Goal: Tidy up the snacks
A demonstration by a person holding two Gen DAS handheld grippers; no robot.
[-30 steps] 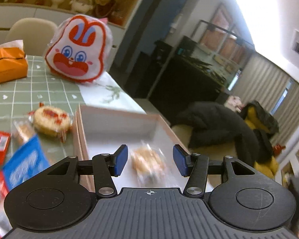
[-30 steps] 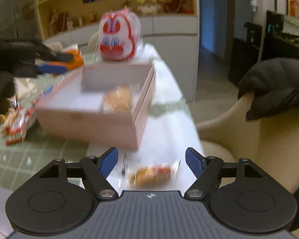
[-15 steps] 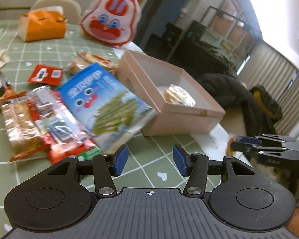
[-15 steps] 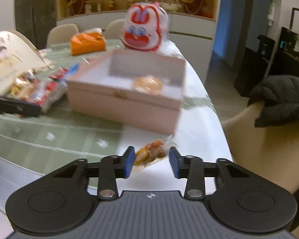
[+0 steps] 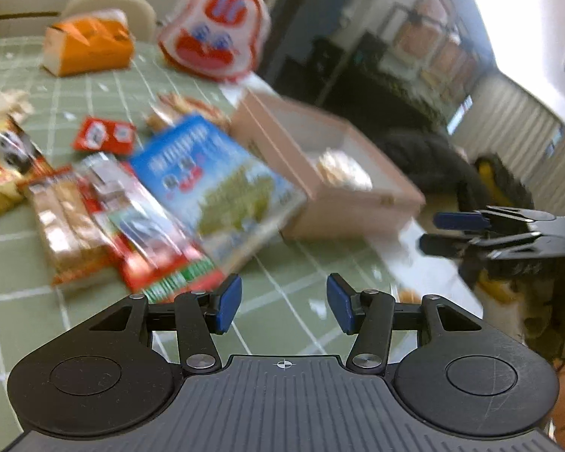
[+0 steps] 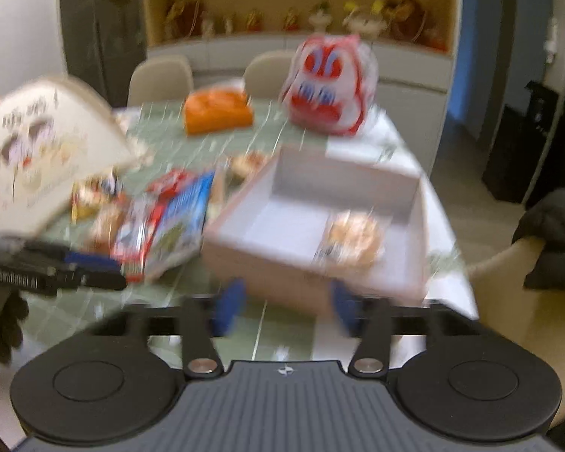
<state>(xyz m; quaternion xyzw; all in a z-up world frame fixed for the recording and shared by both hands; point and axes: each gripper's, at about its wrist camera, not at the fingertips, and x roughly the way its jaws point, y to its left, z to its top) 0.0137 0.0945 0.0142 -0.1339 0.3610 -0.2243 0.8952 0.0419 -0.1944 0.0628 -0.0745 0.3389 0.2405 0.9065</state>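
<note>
Left wrist view: the left gripper [image 5: 284, 303] stands released, nothing between its blue pads, over the green checked tablecloth [image 5: 290, 293]. A blue rectangular snack bag [image 5: 214, 184] lies against the open pink cardboard box [image 5: 358, 203], which sits near the table's right edge and holds one round wrapped pastry [image 5: 342, 171].

Right wrist view: the right gripper [image 6: 286, 303] is blurred, its jaws opening, nothing between them. The box lies just beyond the pads. The pastry rests in its near right corner.

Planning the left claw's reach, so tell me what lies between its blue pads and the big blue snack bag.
Only bare green checked tablecloth, as the left wrist view shows. The left claw stands open with nothing between its pads; the big blue snack bag lies just beyond.
</note>
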